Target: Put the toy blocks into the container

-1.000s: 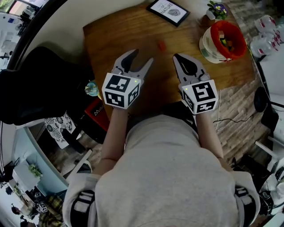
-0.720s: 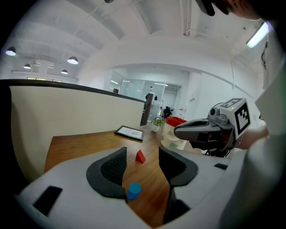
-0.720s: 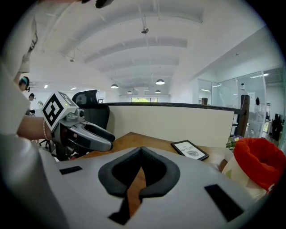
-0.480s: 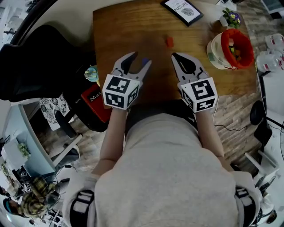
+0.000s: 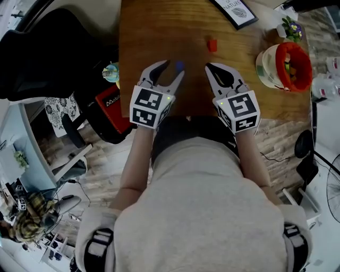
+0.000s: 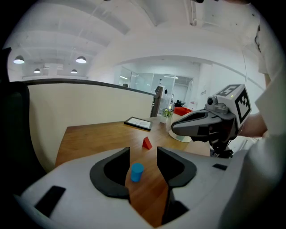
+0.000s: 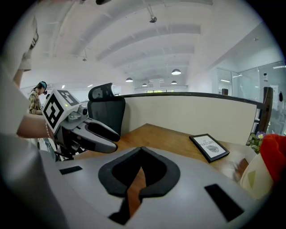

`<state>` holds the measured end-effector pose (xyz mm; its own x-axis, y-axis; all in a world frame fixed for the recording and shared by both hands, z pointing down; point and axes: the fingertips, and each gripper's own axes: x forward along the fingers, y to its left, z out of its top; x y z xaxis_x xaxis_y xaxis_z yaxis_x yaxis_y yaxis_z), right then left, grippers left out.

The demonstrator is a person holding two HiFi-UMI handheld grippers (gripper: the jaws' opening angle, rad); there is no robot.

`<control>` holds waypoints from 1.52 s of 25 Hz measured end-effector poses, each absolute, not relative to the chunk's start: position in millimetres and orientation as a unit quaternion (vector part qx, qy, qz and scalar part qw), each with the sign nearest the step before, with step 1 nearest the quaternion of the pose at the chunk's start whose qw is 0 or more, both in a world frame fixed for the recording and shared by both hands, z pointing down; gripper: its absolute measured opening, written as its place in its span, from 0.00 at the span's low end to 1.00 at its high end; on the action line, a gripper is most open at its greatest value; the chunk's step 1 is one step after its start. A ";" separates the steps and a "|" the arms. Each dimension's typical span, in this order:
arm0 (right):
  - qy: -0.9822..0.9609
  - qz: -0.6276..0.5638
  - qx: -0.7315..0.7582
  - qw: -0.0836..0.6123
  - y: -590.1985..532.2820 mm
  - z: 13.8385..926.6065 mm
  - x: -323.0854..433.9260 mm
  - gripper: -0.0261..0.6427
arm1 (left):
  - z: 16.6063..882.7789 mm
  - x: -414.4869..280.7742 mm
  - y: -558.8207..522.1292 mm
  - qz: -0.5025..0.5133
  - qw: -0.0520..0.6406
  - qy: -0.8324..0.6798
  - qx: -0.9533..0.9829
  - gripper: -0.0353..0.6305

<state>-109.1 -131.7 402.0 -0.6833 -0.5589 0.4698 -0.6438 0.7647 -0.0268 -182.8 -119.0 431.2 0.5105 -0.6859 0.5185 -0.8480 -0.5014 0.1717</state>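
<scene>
On the wooden counter (image 5: 159,32), a small blue cylinder block (image 6: 136,171) stands upright between the jaws of the left tool (image 6: 143,154). Those jaws are closing, but the pads are not pressing on it; a gap shows on each side, narrower on the side at the view's left. A red wedge-shaped block (image 6: 146,143) lies farther out on the counter, well beyond the jaw tips, and is touched by neither tool.

The right tool (image 7: 142,150) is held just beside the left one, low over the near edge of the counter. Its jaws are closed together at the tips with nothing between them.

The container (image 5: 268,66), a cream bucket with a red rim, stands to the right near the counter's edge, with some coloured blocks (image 5: 289,66) inside it. A framed picture (image 5: 236,10) lies flat at the far side, with a small potted plant (image 5: 291,26) near it, beyond the container.
</scene>
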 end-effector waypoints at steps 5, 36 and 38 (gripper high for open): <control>-0.915 0.108 0.311 0.233 -130.1 418.3 -115.9 0.06 | 448.8 -184.7 -117.1 0.214 0.218 -0.458 0.835 0.36; -0.896 0.147 0.309 0.284 -141.9 494.4 -106.3 0.06 | 545.2 -170.4 -134.1 0.307 0.243 -0.428 0.815 0.38; -0.894 0.150 0.311 0.284 -142.3 494.8 -105.8 0.06 | 546.5 -169.8 -135.7 0.308 0.241 -0.426 0.816 0.36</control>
